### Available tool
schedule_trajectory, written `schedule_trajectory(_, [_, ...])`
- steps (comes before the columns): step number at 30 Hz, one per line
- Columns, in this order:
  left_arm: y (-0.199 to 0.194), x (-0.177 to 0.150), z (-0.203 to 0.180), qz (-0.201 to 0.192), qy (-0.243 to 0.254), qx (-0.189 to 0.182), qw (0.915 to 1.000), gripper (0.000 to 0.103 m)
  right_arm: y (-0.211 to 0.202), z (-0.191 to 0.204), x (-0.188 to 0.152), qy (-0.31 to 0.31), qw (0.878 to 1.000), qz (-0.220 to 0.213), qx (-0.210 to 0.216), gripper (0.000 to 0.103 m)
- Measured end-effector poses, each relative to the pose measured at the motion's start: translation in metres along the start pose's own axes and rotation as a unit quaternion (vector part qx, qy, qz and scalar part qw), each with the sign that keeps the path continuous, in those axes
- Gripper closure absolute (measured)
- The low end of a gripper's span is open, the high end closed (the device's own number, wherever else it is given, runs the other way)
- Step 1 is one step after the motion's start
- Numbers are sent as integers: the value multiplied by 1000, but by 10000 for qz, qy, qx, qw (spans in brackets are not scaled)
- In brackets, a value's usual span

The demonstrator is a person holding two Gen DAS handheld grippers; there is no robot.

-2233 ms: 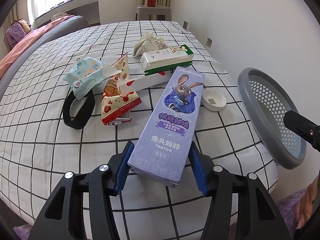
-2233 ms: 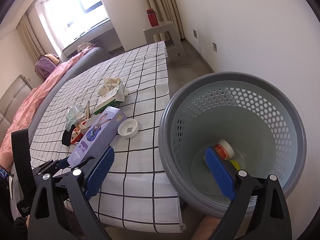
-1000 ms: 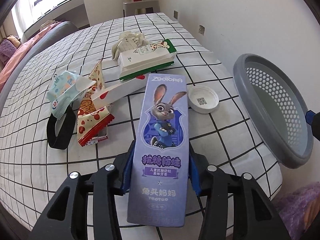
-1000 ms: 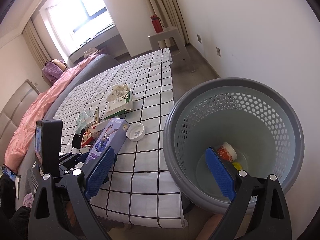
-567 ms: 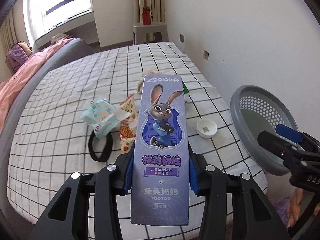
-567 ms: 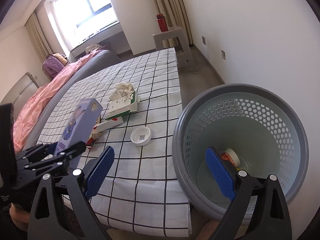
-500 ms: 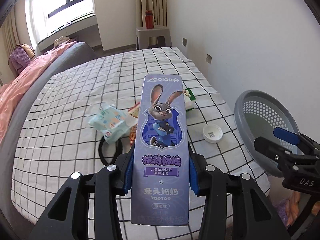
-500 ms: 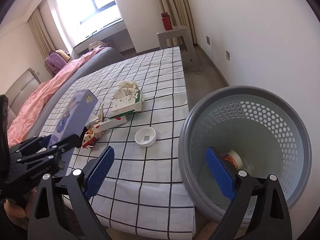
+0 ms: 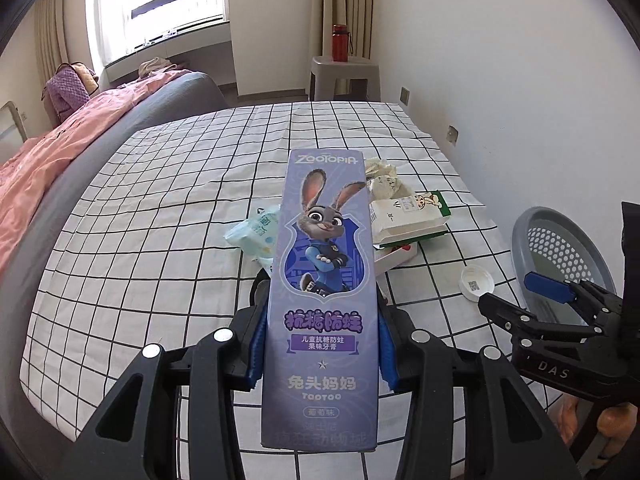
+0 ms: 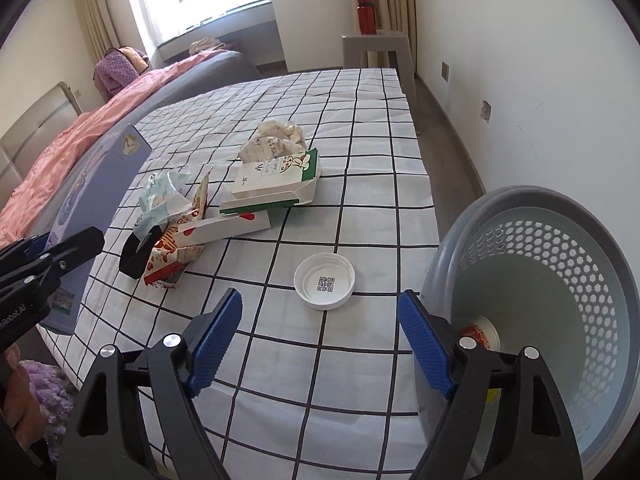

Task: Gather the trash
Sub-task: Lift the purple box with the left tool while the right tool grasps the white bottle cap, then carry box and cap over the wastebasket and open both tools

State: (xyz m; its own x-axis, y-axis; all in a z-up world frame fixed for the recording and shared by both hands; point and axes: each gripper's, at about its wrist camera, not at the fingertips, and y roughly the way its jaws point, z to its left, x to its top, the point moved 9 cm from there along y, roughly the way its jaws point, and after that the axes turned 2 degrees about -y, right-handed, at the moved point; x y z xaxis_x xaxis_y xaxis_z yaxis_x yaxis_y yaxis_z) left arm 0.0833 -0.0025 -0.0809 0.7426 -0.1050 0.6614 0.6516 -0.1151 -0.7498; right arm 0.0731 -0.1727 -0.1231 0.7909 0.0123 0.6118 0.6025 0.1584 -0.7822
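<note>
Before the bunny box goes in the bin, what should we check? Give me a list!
1. Left tongs squeezing the bunny box on both sides: ok.
2. Box lifted clear of the bed: ok.
3. Bin has room inside, only a cup and a yellow bit at the bottom: ok.
4. Box over the bin: not ok, the bin is off to the right.
5. Right tongs out of the way: not ok, they sit between box and bin, closing on nothing, above the white lid.
6. Other trash on the bed picked up: not ok.
</note>
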Motion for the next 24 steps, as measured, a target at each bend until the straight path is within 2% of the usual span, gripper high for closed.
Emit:
schedule_trajectory(3, [0, -1, 1, -7, -30, -16, 10000, 60, 10, 6, 3, -139, 9999, 29, -67, 28])
schedule_trajectory(7, [1, -1, 2, 13, -73, -93, 9999, 60, 28, 5, 1, -185, 9994, 250, -162, 41])
schedule_trajectory(14, [7, -4, 2, 87, -80, -89, 9999, 60, 41, 3, 0, -178, 9985, 384, -348, 46])
schedule_trajectory(19, [6, -2, 2, 76, -97, -116, 9999, 60, 42, 5, 1, -353, 9975, 323, -527, 64])
schedule_trajectory(24, [5, -5, 2, 65, -73, -101, 9999, 60, 35, 3, 1, -182, 9988, 252, -389, 64])
